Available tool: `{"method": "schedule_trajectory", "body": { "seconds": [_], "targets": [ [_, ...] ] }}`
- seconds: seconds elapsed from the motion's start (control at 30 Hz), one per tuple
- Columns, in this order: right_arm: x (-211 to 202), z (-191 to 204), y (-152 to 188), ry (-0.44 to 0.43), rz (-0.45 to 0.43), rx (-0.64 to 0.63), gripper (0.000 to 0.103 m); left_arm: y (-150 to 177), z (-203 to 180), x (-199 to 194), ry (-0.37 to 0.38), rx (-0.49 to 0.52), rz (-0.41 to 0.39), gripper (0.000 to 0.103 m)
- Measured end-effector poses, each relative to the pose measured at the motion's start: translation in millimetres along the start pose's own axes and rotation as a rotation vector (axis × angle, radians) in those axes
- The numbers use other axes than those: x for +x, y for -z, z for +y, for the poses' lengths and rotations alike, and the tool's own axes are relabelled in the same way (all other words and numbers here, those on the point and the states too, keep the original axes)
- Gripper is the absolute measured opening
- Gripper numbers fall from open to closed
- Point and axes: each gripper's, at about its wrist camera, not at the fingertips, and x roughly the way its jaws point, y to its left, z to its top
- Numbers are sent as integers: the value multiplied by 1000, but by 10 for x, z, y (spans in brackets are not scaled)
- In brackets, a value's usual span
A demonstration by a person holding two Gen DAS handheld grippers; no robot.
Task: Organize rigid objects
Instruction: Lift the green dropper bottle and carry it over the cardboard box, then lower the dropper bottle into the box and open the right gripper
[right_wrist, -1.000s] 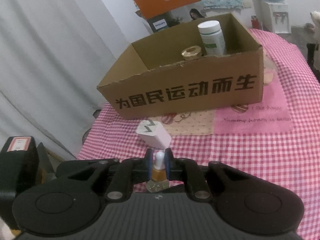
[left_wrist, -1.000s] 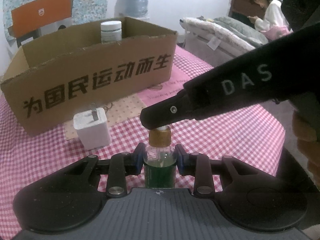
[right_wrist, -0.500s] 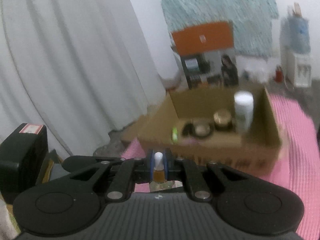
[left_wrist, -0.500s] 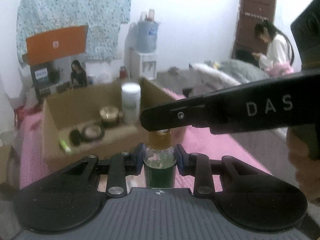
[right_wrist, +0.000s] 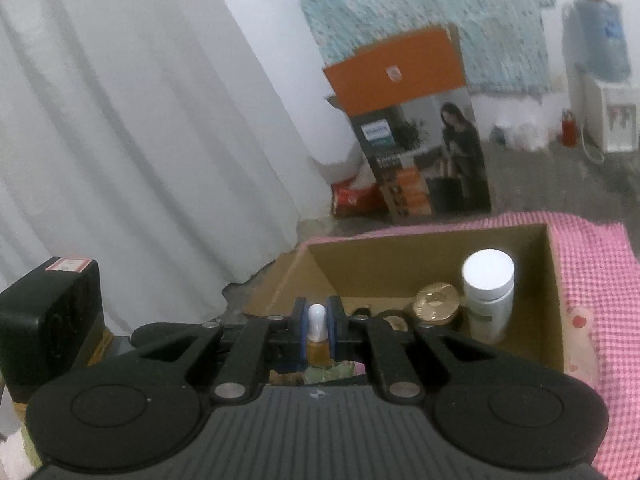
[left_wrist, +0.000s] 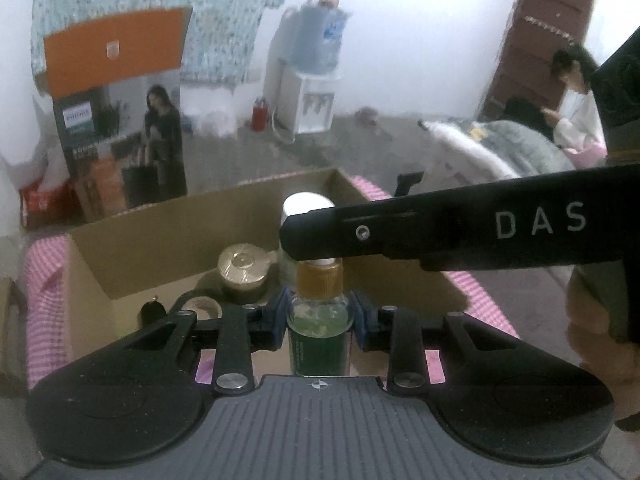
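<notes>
A small dropper bottle (left_wrist: 318, 320) with green liquid, an amber collar and a white bulb (right_wrist: 317, 318) hangs over the open cardboard box (left_wrist: 160, 236). My left gripper (left_wrist: 319, 312) is shut on its glass body. My right gripper (right_wrist: 318, 320) is shut on the bulb at the top; one of its fingers (left_wrist: 400, 232) reaches in from the right in the left wrist view. Inside the box (right_wrist: 400, 256) stand a white-capped bottle (right_wrist: 488, 284) and a gold-lidded jar (right_wrist: 436, 300), to the right of the held bottle. The bottle's base is hidden behind the gripper bodies.
The box sits on a pink checked cloth (right_wrist: 592, 280). Small dark items (left_wrist: 152, 312) lie on its floor at the left. Beyond are an orange-topped product carton (left_wrist: 120, 120), a water dispenser (left_wrist: 308, 80), a white curtain (right_wrist: 140, 120) and a seated person (left_wrist: 576, 92).
Both grippers rose and moved forward together with the bottle, from above the cloth in front of the box to over its open top. The white charger block left the view.
</notes>
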Motion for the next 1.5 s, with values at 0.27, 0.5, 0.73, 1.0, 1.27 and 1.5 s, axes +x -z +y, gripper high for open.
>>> {"method": "schedule_trajectory", "body": {
  "seconds": [0.27, 0.5, 0.73, 1.0, 1.27, 1.5],
  "targets": [
    [514, -352, -35, 39, 75, 25, 11, -67, 193, 551, -17, -37, 104, 31],
    [832, -527, -14, 57, 125, 33, 11, -79, 291, 819, -54, -59, 194, 31],
    [980, -564, 20, 78, 167, 20, 11, -78, 352, 902, -48, -74, 224, 32],
    [993, -560, 41, 82, 193, 41, 14, -67, 296, 803, -25, -56, 205, 40],
    [778, -488, 21, 81, 159, 61, 18, -31, 59, 489, -61, 30, 124, 64],
    [92, -375, 71, 31, 42, 113, 18, 42, -103, 15, -74, 52, 40, 70]
  ]
}}
